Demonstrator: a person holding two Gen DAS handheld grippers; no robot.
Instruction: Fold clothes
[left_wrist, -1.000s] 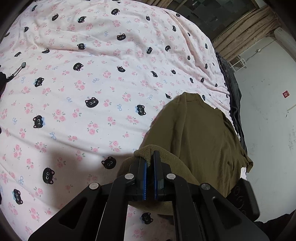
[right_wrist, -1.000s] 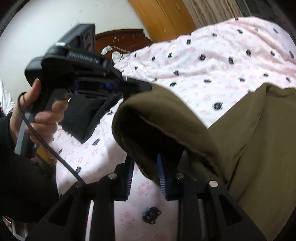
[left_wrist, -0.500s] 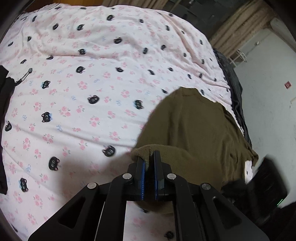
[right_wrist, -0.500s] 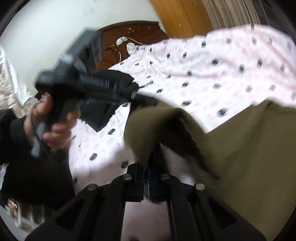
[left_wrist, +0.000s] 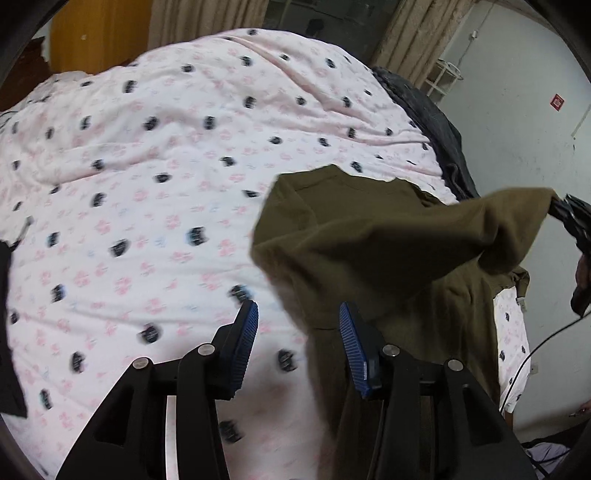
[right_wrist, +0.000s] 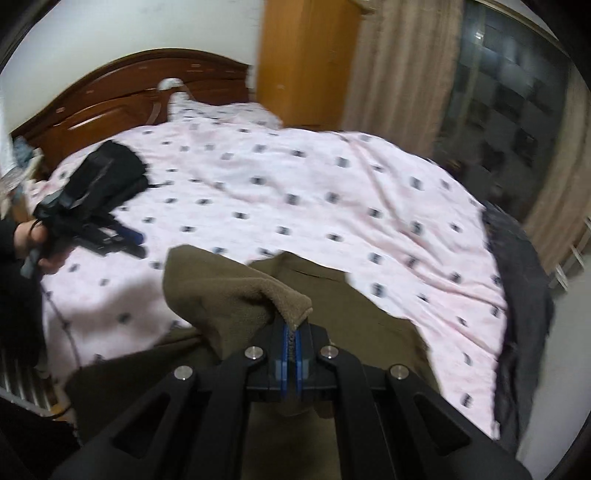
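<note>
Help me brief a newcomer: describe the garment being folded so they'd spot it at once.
Start at the bed with the pink cat-print duvet. On its near edge lies the olive-green garment, one fleecy corner pinched in the right gripper. The left gripper is opening, nothing between its jaws. It is the only olive piece; the other clothes there are black.

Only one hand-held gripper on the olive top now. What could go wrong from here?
1. The right hand-held gripper pinches only a thin fleecy edge of the olive top; it may slip out mid-lift.
2. The left hand-held gripper is opening with nothing between its pads, so the free side may sag and crease on the pink bedspread.
</note>
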